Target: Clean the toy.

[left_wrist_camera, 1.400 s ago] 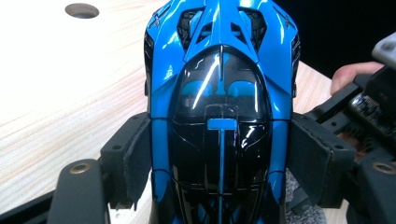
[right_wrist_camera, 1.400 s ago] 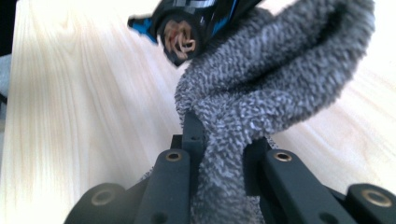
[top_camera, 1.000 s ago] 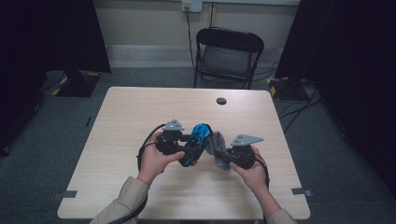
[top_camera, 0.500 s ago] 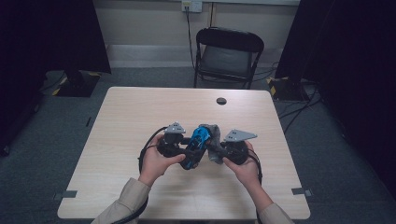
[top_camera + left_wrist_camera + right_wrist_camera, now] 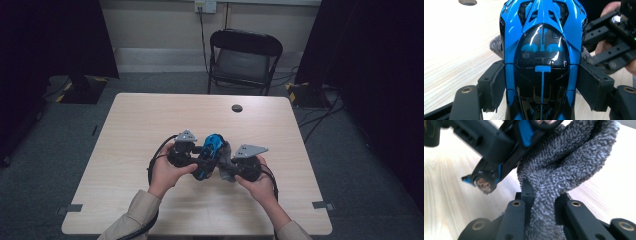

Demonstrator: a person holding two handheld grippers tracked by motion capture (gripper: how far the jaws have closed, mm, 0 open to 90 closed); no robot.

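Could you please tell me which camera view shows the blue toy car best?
The left gripper view: the glossy blue and black toy car is seen close up from above, roof and windscreen sharp. The right gripper view shows a blurred part of it, and in the high view it is small.

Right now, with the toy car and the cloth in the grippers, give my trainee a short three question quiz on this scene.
1. Which gripper holds the blue toy car?
2. True or false: the grey cloth lies flat on the table.
3. What sits near the table's far edge: a) cup, b) small dark round thing, c) pen?

Key: 1. The left gripper, its fingers pressed on the car's sides. 2. False: the right gripper pinches it, raised against the car. 3. b.
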